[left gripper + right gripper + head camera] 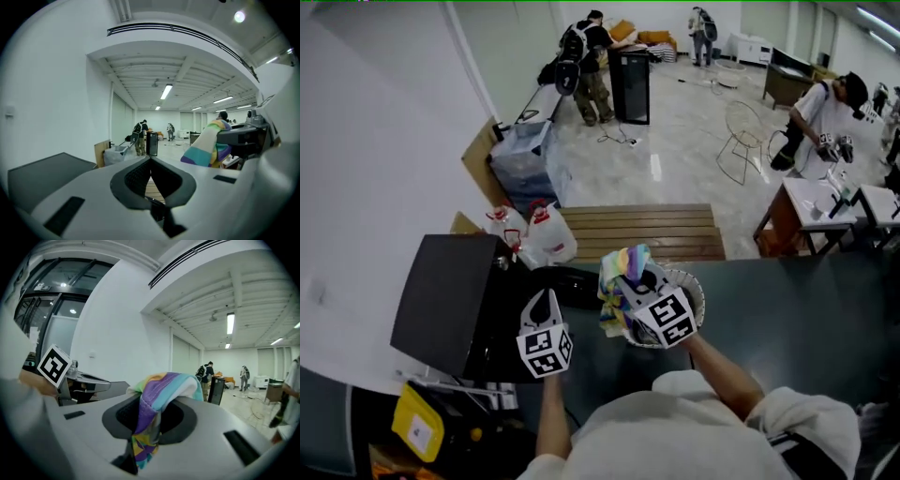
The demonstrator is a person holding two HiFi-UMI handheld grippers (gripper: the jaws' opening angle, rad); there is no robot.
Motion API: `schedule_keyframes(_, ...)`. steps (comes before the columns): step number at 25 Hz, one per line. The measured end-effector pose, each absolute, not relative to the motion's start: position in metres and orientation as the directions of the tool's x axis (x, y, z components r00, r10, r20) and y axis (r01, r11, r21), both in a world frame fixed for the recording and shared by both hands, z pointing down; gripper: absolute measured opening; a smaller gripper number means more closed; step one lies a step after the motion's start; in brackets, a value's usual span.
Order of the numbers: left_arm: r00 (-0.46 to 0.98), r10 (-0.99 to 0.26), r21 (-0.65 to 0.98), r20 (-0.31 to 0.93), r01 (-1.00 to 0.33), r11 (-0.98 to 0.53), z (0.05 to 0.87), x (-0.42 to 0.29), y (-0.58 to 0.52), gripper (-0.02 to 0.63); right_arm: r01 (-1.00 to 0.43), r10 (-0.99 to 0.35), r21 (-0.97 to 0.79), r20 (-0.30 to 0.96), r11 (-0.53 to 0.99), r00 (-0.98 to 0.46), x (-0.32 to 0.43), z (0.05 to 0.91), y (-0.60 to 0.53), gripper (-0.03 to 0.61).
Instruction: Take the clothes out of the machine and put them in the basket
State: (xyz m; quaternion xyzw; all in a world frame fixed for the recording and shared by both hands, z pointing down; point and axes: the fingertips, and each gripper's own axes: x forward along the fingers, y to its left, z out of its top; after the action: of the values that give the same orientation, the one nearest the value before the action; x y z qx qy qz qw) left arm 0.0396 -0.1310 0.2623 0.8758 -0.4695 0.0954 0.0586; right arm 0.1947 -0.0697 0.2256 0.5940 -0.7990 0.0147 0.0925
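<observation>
Since your right gripper (637,281) is clamped on the striped cloth (619,270), which bunches over its jaws, the cloth hangs just above the basket (699,298), well placed for dropping in. Your left gripper (546,304) is closed on nothing (it hovers over the machine (581,281)). The machine's raised lid (445,302) stands left; nothing seems to block the basket.

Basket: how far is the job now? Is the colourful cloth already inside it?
Done: the colourful cloth is out of the machine. In hand: the right gripper is shut on it, holding it over the left rim of the basket; the left gripper is shut and empty. Left: release the cloth into the basket. The machine's opening is too dark to show whether more clothes remain.
</observation>
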Motion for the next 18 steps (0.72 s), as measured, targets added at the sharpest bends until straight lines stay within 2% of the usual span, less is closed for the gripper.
schedule_keyframes(8, 0.7, -0.677, 0.015, 0.228, -0.697, -0.716, 0.271, 0.143, -0.117, 0.018, -0.989, -0.978, 0.119, 0.198, 0.083, -0.058, 0.292, 0.242, -0.033, 0.084)
schedule_keyframes(18, 0.726, -0.605, 0.041, 0.326, -0.65, -0.759, 0.323, 0.175, -0.121, 0.02, -0.993, -0.93, 0.067, 0.352, -0.093, 0.111, 0.366, 0.328, -0.016, 0.084)
